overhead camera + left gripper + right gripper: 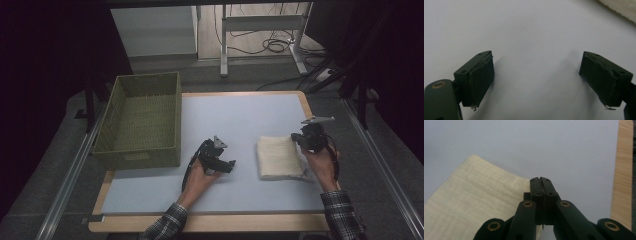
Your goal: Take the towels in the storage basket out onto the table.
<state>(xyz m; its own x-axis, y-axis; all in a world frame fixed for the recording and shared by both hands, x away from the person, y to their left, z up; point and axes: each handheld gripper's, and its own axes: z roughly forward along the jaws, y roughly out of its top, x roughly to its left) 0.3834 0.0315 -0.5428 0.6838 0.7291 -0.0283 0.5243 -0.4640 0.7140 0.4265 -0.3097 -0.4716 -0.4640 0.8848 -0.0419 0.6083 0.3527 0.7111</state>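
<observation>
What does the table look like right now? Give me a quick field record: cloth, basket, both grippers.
cloth: folded cream cloth lying flat on the mat, right of centre
basket: green woven basket at the table's left, nothing visible inside
left gripper: left gripper jaws wide apart over bare mat, nothing between them
right gripper: right gripper jaws closed together at the cloth's right edge; whether they pinch fabric cannot be told
mat: pale grey mat
</observation>
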